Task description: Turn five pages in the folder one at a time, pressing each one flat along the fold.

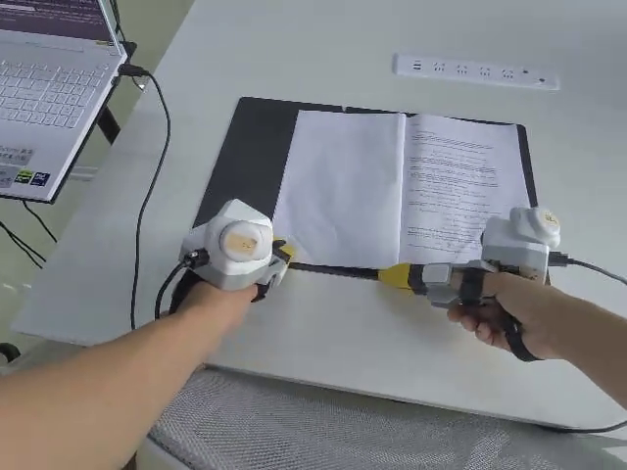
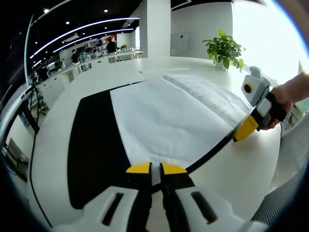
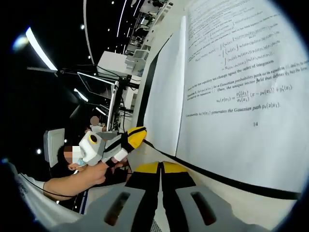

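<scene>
A black folder (image 1: pixel 245 157) lies open on the white table. A blank white page (image 1: pixel 343 181) sits left of the fold and a printed page (image 1: pixel 460 176) right of it. My left gripper (image 1: pixel 285 254) rests at the folder's near edge, by the blank page's lower left corner, its yellow tips shut (image 2: pixel 155 168). My right gripper (image 1: pixel 395 276) lies low along the same near edge, below the fold, pointing left. Its jaws are shut (image 3: pixel 160 167), nothing visibly between them. Each gripper appears in the other's view: right gripper (image 2: pixel 245 129), left gripper (image 3: pixel 135 136).
A laptop (image 1: pixel 49 78) stands at the far left with a black cable (image 1: pixel 152 176) running along the table. A white power strip (image 1: pixel 477 71) lies beyond the folder. Grey mesh (image 1: pixel 294 431) lies below the table's near edge. A potted plant (image 2: pixel 223 48) stands further off.
</scene>
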`<state>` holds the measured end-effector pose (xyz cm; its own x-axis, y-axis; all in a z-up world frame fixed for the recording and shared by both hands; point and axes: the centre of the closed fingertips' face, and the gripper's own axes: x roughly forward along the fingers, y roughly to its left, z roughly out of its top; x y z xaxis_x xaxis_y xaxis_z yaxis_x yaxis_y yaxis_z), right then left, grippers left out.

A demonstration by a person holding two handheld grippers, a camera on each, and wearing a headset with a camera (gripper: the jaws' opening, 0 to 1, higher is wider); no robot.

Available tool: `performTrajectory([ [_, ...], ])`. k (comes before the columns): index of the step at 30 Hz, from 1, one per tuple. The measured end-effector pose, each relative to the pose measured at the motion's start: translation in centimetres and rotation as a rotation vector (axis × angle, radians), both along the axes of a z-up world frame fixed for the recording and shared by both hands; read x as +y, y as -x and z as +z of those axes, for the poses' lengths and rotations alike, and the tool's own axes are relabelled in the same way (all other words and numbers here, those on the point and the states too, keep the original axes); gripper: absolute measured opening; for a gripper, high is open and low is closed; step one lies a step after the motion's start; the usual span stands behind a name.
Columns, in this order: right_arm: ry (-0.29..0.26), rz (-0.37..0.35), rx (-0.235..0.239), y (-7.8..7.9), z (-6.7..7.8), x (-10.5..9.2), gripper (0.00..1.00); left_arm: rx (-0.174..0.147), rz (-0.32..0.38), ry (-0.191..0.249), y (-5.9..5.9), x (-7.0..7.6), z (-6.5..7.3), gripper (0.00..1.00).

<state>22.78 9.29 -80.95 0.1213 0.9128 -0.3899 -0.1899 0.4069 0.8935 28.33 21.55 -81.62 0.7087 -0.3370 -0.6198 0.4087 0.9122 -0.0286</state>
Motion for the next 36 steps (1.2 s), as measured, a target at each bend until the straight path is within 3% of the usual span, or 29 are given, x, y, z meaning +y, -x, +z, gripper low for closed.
performTrajectory([
  [5,-0.066,-0.028,-0.035,1.2,2.7,0.3,0.0,0.007,0.014,0.027,0.5,-0.3,0.4,0.08],
  [11,-0.101,-0.076,-0.095,2.4,6.1,0.0,0.0,0.01,0.004,0.06,1.6,-1.0,1.6,0.18],
  [17,-0.087,-0.136,-0.163,3.0,8.0,-1.5,0.02,-0.007,-0.009,0.095,2.7,-1.4,4.0,0.2],
  [30,-0.005,-0.279,-0.337,2.8,13.1,-7.1,0.15,-0.038,-0.035,0.149,5.3,-1.0,8.9,0.25],
  [31,0.004,-0.282,-0.355,2.9,13.6,-7.6,0.15,-0.05,-0.039,0.169,5.5,-1.1,9.6,0.26],
  [36,0.035,-0.33,-0.411,2.7,15.6,-9.6,0.18,-0.044,-0.044,0.191,6.7,-1.0,11.4,0.3],
])
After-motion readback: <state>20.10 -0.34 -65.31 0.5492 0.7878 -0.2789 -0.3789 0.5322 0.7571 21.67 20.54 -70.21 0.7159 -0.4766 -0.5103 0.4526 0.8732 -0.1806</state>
